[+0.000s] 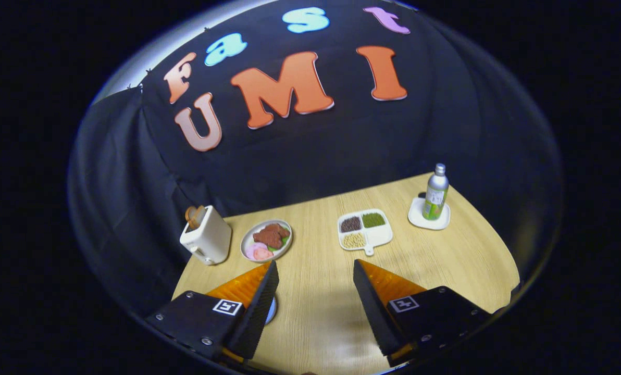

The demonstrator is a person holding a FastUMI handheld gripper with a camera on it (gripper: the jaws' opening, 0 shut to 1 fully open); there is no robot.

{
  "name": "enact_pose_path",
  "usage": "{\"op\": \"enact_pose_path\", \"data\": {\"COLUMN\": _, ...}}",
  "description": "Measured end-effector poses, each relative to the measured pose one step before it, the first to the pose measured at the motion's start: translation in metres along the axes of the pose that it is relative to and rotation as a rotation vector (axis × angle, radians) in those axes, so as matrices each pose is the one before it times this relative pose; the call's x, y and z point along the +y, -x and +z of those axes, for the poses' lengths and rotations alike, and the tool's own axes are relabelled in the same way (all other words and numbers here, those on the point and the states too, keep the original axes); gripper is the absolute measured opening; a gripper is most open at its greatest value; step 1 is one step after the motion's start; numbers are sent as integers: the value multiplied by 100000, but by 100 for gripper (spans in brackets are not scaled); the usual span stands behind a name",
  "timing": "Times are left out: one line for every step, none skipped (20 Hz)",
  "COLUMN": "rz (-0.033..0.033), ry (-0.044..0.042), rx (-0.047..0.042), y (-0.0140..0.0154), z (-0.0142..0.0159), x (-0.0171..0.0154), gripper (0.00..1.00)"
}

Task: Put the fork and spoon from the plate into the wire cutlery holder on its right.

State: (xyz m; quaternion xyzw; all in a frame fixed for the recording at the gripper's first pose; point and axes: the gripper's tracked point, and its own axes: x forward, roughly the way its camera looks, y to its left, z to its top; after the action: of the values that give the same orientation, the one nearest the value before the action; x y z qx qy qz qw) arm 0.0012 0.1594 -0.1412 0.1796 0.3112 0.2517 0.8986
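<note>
Open tool (315, 262); plate rim (272, 311) peeks behind one finger.

Beyond the spread fingers of the gripper (315, 273) we see a toaster (206, 237), food plate (266, 240), divided tray (365, 230) and bottle (436, 198) on its coaster (428, 219), left to right; something, perhaps a plate, peeks behind the left finger.

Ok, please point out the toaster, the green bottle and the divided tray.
Toaster (208, 238): gripper view, front side wall.
Green bottle (435, 200): gripper view, labelled body.
Divided tray (381, 237): gripper view, bare white compartment.
</note>
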Motion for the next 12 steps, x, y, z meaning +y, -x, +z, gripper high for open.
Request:
{"op": "enact_pose_path", "data": {"rz": 612, "ry": 2285, "rx": -6325, "y": -108, "z": 934, "x": 873, "gripper": 88}}
{"op": "enact_pose_path", "data": {"rz": 534, "ry": 2332, "rx": -5372, "y": 28, "z": 996, "x": 837, "gripper": 88}}
{"op": "enact_pose_path", "data": {"rz": 494, "ry": 2323, "rx": -4294, "y": -219, "z": 624, "x": 1180, "gripper": 88}}
{"op": "enact_pose_path", "data": {"rz": 622, "ry": 2136, "rx": -2703, "y": -199, "z": 395, "x": 1017, "gripper": 88}}
{"op": "enact_pose_path", "data": {"rz": 745, "ry": 1933, "rx": -2211, "y": -195, "z": 198, "x": 1085, "gripper": 88}}
{"op": "enact_pose_path", "data": {"rz": 342, "ry": 2204, "rx": -2486, "y": -237, "z": 381, "x": 1144, "gripper": 88}}
{"op": "enact_pose_path", "data": {"rz": 499, "ry": 1828, "rx": -2401, "y": -196, "z": 370, "x": 1054, "gripper": 88}}
{"op": "enact_pose_path", "data": {"rz": 635, "ry": 1805, "rx": -1925, "y": -241, "z": 277, "x": 1019, "gripper": 88}}
{"op": "enact_pose_path", "data": {"rz": 610, "ry": 1620, "rx": -1857, "y": -209, "z": 214, "x": 1098, "gripper": 88}}
{"op": "enact_pose_path", "data": {"rz": 1003, "ry": 1554, "rx": -1222, "y": -407, "z": 49, "x": 1162, "gripper": 88}}
{"op": "enact_pose_path", "data": {"rz": 1151, "ry": 1090, "rx": -592, "y": -369, "z": -122, "x": 1112, "gripper": 88}}
{"op": "enact_pose_path", "data": {"rz": 649, "ry": 872, "rx": -255, "y": -490, "z": -113, "x": 1072, "gripper": 88}}
